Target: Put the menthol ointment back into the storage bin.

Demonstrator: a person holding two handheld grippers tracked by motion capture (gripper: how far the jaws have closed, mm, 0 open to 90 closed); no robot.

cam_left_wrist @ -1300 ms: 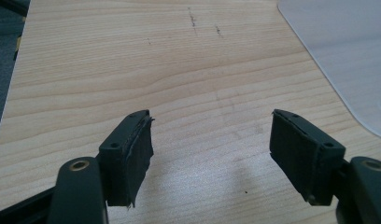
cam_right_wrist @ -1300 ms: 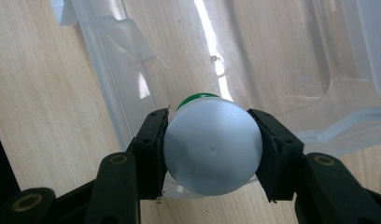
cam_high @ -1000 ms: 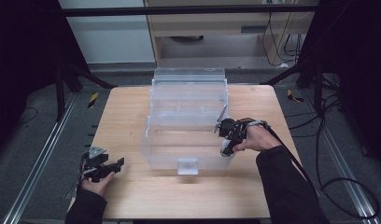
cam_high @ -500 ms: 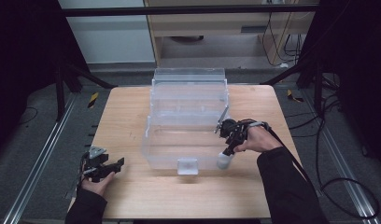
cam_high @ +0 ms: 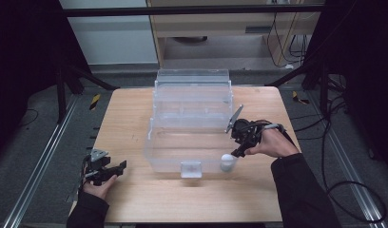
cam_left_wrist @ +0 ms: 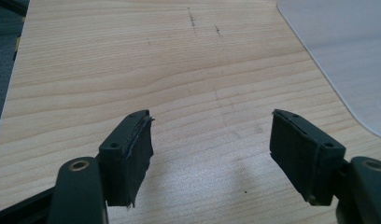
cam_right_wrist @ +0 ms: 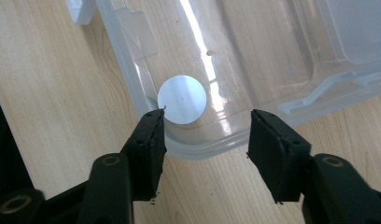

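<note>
1. Nearest the person, the left gripper (cam_high: 105, 170) rests low on the wooden table (cam_high: 121, 123) near its front left corner, well apart from the bin. In the left gripper view its black, padded jaws stand wide apart with nothing between them, only pale, fine-grained wood (cam_left_wrist: 179, 70) with a few dark scratches, and a rounded corner of the frosted plastic bin (cam_left_wrist: 347, 56) at upper right.
2. Further in, the right gripper (cam_high: 237, 145) hangs tilted over the front right corner of the clear plastic storage bin (cam_high: 189, 118). Its jaws are apart, holding nothing.
3. In the right gripper view, a small white cylinder (cam_right_wrist: 182, 99) stands upright inside the bin, tucked against the rounded corner wall, just beyond and between the open jaws. Its top is a flat, matte, round disc.
4. From the high view the cylinder (cam_high: 227, 162) looks short and white, at the bin's front right corner.
5. The bin is glossy, transparent, with a thick rim (cam_right_wrist: 212, 144) and a front latch (cam_high: 191, 169); its open lid (cam_high: 192, 76) rises at the far side.
</note>
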